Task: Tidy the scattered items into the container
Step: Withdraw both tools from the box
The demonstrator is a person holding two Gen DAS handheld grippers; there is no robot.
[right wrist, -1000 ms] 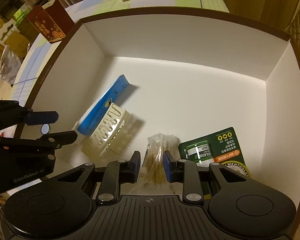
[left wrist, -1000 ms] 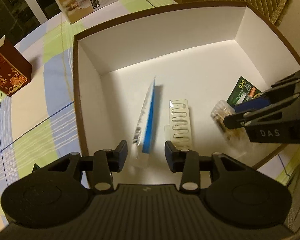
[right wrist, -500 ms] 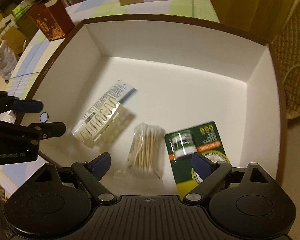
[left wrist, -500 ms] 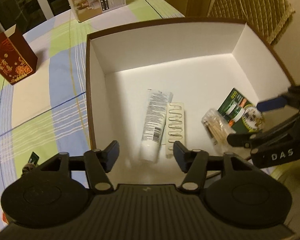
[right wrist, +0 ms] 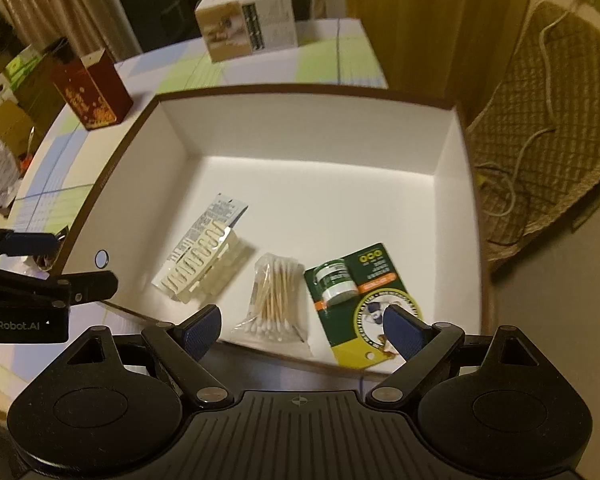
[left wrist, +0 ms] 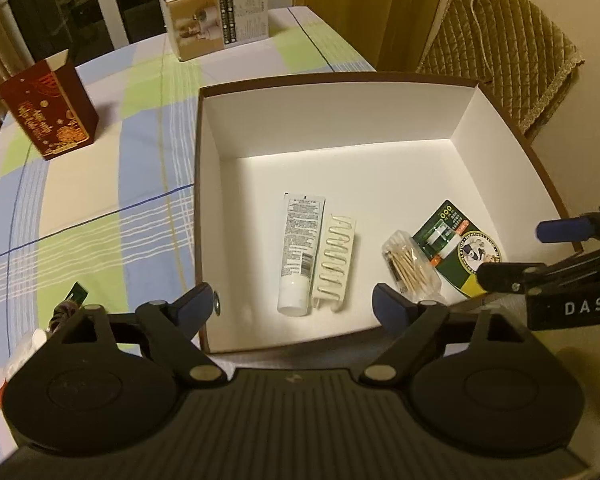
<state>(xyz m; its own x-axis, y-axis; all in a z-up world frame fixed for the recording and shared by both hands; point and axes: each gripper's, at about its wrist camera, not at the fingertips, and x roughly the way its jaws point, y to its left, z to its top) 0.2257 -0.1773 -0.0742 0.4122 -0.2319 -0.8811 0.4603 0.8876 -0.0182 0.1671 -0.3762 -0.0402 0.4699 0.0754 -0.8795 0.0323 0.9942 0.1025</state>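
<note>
Four items already lie low in the frame inside the white container [left wrist: 416,112] — both grippers, left gripper [left wrist: 292,306] and right gripper [right wrist: 300,326], hang spread and empty. Next, I'd swing left toward the small dark item [left wrist: 74,300] on the counter [left wrist: 100,200] — approach low.

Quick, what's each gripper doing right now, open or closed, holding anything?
Left gripper: open, holding nothing.
Right gripper: open, holding nothing.
</note>
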